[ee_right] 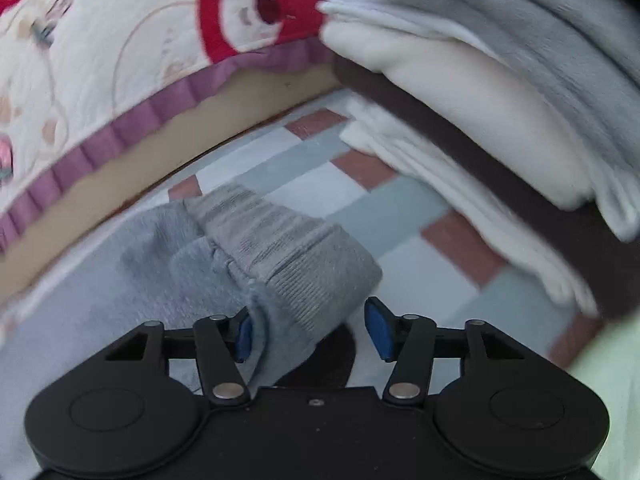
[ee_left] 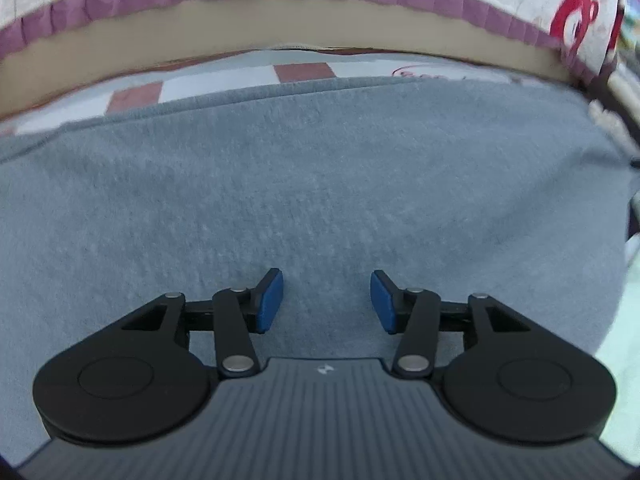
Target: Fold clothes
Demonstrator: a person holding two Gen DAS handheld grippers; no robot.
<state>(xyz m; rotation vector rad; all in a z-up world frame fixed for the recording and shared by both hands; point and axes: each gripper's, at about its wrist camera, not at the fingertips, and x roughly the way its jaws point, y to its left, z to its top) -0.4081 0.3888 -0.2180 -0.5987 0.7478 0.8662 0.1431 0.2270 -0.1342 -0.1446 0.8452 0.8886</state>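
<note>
Left gripper (ee_left: 326,300) and right gripper (ee_right: 310,330) both point forward, jaws spread apart

Count so far: one grey sweatshirt (ee_left: 304,184) laid flat, two grippers, left (ee_left: 326,300) and right (ee_right: 308,330), plus one stack of folded clothes (ee_right: 500,80) up around 1 o'clock.
</note>
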